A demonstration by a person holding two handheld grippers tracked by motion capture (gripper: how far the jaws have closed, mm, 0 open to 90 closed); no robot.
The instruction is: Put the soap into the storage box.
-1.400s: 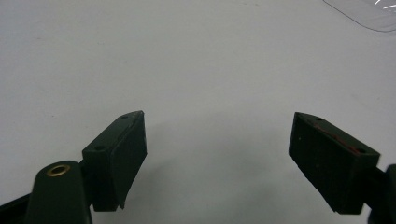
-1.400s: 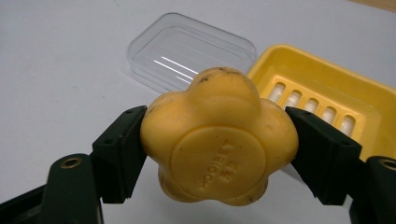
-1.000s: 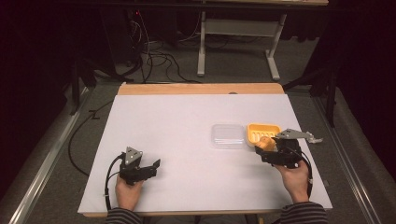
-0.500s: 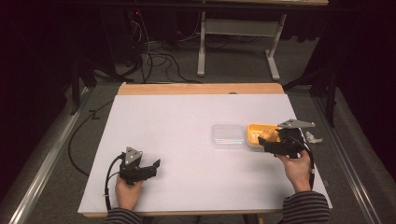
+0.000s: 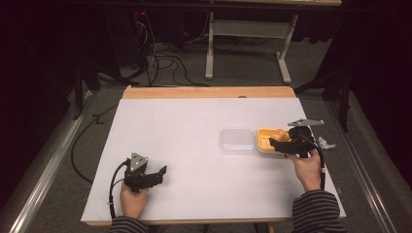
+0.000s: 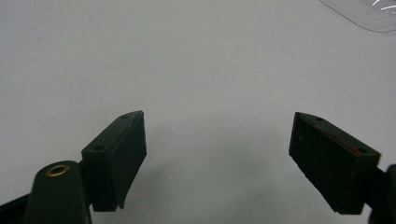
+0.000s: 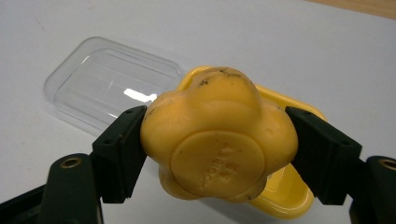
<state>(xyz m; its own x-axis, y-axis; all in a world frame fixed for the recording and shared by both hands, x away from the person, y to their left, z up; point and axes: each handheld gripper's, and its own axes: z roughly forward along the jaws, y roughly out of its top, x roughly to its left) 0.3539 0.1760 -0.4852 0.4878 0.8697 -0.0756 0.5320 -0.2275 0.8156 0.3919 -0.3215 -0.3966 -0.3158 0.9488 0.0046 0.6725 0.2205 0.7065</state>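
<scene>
My right gripper (image 7: 212,147) is shut on a lumpy yellow toy piece (image 7: 219,135) with a round embossed base, and its pads press both sides. It hangs just over a yellow container (image 7: 285,196), which the high view shows at the table's right (image 5: 265,141) with the right gripper (image 5: 284,144) above it. A clear plastic lid (image 5: 237,140) lies flat just left of the container, and again behind the toy piece in the right gripper view (image 7: 109,86). At the front left, my left gripper (image 5: 158,174) rests open on the white table; nothing lies between its fingers (image 6: 119,161).
A white sheet covers the table (image 5: 194,131), with a wooden strip (image 5: 209,92) along the far edge. A small pale object (image 5: 326,143) lies by the right edge. Cables (image 5: 160,60) and a desk frame (image 5: 248,43) sit on the floor beyond.
My right gripper has carried the yellow toy piece farther back and to the right, over the yellow container. The left gripper has stayed put.
</scene>
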